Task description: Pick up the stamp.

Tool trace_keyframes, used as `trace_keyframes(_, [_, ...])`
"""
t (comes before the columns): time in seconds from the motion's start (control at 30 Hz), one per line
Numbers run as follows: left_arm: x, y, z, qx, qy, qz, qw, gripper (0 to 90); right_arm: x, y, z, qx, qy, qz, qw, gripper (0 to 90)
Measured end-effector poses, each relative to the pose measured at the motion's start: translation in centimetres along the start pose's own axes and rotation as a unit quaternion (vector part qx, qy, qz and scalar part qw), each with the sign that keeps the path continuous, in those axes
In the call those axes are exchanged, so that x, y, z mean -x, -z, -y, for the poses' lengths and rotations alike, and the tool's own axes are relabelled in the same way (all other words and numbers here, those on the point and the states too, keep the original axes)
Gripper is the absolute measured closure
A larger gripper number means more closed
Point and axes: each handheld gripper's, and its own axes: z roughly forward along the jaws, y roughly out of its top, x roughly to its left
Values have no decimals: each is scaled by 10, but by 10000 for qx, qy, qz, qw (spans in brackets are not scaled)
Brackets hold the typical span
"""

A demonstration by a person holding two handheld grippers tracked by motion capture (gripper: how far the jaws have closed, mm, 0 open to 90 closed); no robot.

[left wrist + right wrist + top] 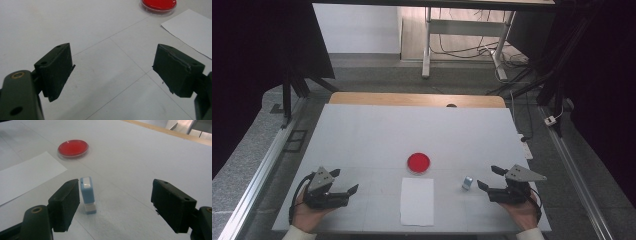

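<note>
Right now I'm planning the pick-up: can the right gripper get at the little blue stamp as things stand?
Probably yes. The right gripper is open, and the blue stamp stands upright just ahead of it on bare table, near one jaw, with nothing between them.

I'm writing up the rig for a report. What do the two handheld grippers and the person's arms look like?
Both the left gripper and the right gripper are black, each with two blocky, flat-faced jaws with small screw holes. Each carries a grey three-cornered plate on top and trails a black cable. A brass-coloured ring shows near the jaw base. The person wears light-coloured sleeves.
</note>
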Motion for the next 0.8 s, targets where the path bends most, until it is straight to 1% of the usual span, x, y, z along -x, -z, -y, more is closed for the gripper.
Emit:
trace_keyframes(0.1, [0, 0, 0, 32, -16, -19, 10000, 161, -2, 1, -4, 13, 35, -42, 10000, 232])
trace_keyframes(0.23, [-1, 1, -1, 82, 47, -22, 10000, 172, -5, 4, -10, 68, 57, -86, 9999, 238])
trace_keyframes(0.43, [-1, -1, 0, 18, 31, 2, 10000, 171, -8, 3, -18, 101, 89, -202, 9997, 239])
trace_keyframes(0.6, [-2, -4, 0, -24, 75, 52, 10000, 170, -13, -1, -26, 1, 139, -307, 9994, 241])
trace_keyframes(0.67, [-1, -5, 0, -27, 82, 58, 9999, 168, -17, -3, -34, -112, 225, -382, 9990, 242])
trace_keyframes(0.7, [-1, -5, 0, -33, 77, 67, 9999, 168, -17, -3, -34, -112, 225, -382, 9990, 242])
trace_keyframes(0.73, [-1, -6, 0, -45, 63, 75, 9999, 167, -19, -6, -38, -166, 231, -449, 9986, 242])
trace_keyframes(0.77, [-1, -6, 0, -48, 57, 83, 9999, 167, -19, -6, -38, -166, 231, -449, 9986, 242])
trace_keyframes(0.8, [-1, -7, 0, -53, 45, 73, 9999, 167, -20, -7, -40, -261, 277, -435, 9983, 242])
